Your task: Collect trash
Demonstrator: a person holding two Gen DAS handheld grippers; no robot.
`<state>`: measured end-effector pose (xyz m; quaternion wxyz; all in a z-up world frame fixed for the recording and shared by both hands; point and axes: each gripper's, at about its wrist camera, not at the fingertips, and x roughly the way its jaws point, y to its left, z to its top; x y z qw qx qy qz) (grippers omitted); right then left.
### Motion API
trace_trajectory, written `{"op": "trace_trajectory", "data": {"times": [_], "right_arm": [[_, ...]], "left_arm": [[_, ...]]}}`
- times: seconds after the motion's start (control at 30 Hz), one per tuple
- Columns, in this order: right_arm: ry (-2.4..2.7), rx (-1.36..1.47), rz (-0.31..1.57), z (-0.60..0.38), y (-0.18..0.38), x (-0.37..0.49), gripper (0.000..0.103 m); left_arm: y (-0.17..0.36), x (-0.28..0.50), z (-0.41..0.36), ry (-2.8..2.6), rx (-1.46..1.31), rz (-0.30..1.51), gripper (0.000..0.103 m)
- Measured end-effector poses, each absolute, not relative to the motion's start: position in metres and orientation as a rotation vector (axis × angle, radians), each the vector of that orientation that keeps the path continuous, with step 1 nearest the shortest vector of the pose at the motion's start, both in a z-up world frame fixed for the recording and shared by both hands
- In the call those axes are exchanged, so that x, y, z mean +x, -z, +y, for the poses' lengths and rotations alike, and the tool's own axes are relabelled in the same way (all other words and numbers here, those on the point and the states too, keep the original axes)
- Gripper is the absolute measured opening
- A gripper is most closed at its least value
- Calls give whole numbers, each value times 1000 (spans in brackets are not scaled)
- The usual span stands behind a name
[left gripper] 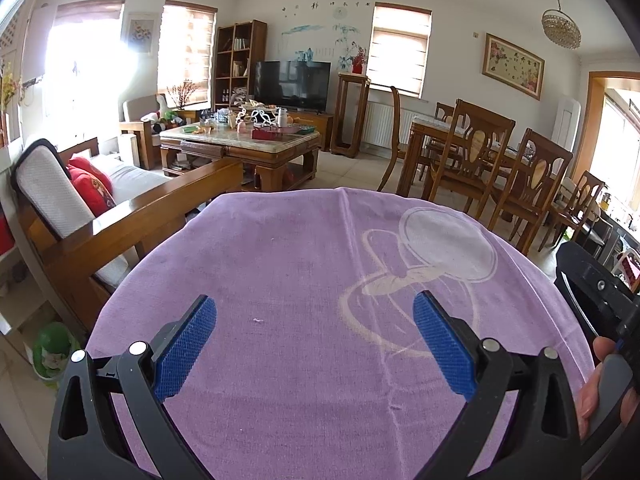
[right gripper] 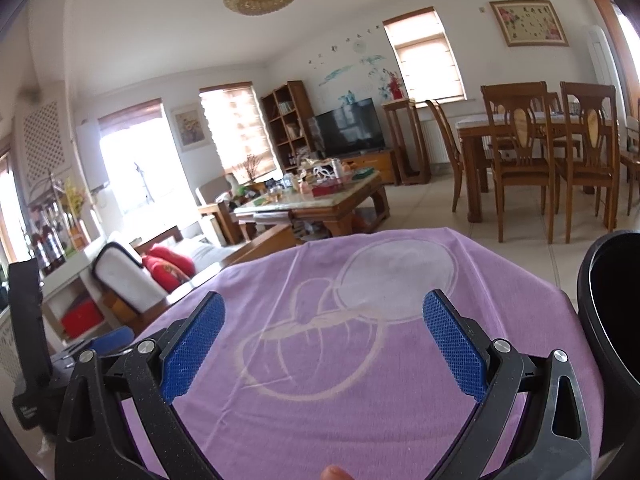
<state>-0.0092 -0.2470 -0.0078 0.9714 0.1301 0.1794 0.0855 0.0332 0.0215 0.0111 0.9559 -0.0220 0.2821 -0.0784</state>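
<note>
The left gripper (left gripper: pixel 314 346) and right gripper (right gripper: pixel 324 344) both gape wide, holding nothing, above a purple cloth (left gripper: pixel 304 264). A dark bin (right gripper: pixel 612 312) stands at the cloth's right edge. No trash shows on the cloth; collecting looks either unstarted or finished, and neither view settles which.

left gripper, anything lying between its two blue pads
Nothing is held. Between the left gripper pads shows only bare purple cloth with a faint lint speck, seen in the left wrist view.
</note>
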Motion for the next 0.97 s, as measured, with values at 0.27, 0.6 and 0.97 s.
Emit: {"op": "trace_trajectory", "data": {"times": [0.27, 0.6, 0.97], "right_arm": [[-174, 263, 363, -247, 8, -9, 98], [-174, 268, 363, -247, 8, -9, 98], [-174, 269, 364, -247, 8, -8, 98]], "left_arm": [[-10, 32, 21, 149, -32, 567, 98], [-11, 30, 22, 143, -24, 554, 98], [-13, 24, 14, 141, 14, 529, 98]]}}
